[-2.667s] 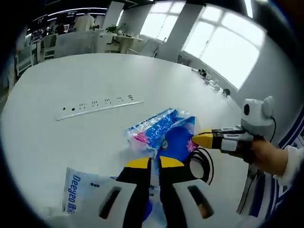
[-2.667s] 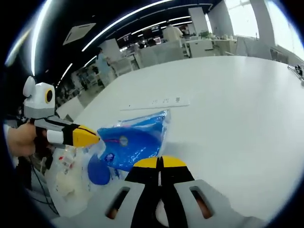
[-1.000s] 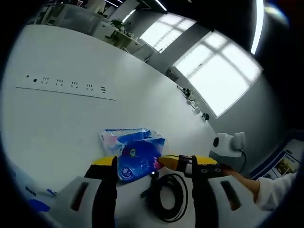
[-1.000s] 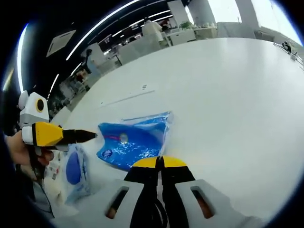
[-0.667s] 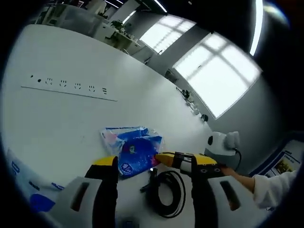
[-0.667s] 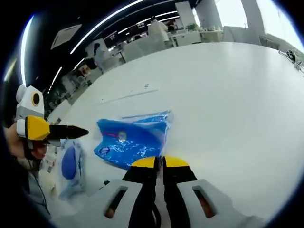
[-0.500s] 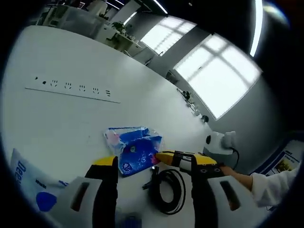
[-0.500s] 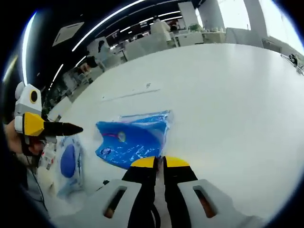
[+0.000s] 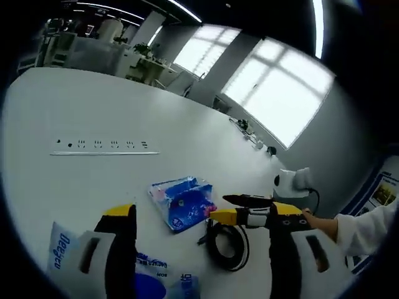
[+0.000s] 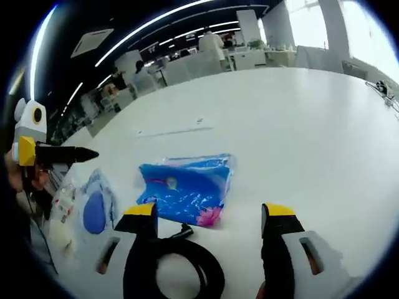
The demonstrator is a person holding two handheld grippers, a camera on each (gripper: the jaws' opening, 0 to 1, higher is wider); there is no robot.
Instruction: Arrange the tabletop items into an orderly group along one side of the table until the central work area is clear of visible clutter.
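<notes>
Landmark: the blue packet (image 9: 184, 204) (image 10: 185, 189), lying flat on the white surface (image 9: 93, 124) (image 10: 299, 137).
Black cable coil: (image 9: 227, 240) (image 10: 181, 265) just beside the blue packet, on its near side in both views; in the right gripper view it lies between that tool's two spread jaws.
White pouches: a white-and-blue pouch (image 9: 81, 261) near the blue packet toward the left tool, and another with a blue oval (image 10: 95, 208) beside the packet's left side in the right gripper view.
Power strip: (image 9: 103, 146) (image 10: 174, 132) set into the surface, well beyond the blue packet.
Left tool: (image 9: 196, 249) jaws wide apart, gripping nothing; seen in the right gripper view (image 10: 90, 153) raised above the pouches.
Right tool: (image 10: 211, 215) jaws wide apart, empty, just short of the blue packet; in the left gripper view (image 9: 232, 207) it reaches in beside the packet and over the coil.
Step in hand: judged to be between grasps, with packet, coil and pouches already gathered close together near the surface's edge.
Next move: probably to close one tool on the coil or packet and slide it tighter into the row; the loose coil may drag or unwind, so a grip across its loops seems wise.
</notes>
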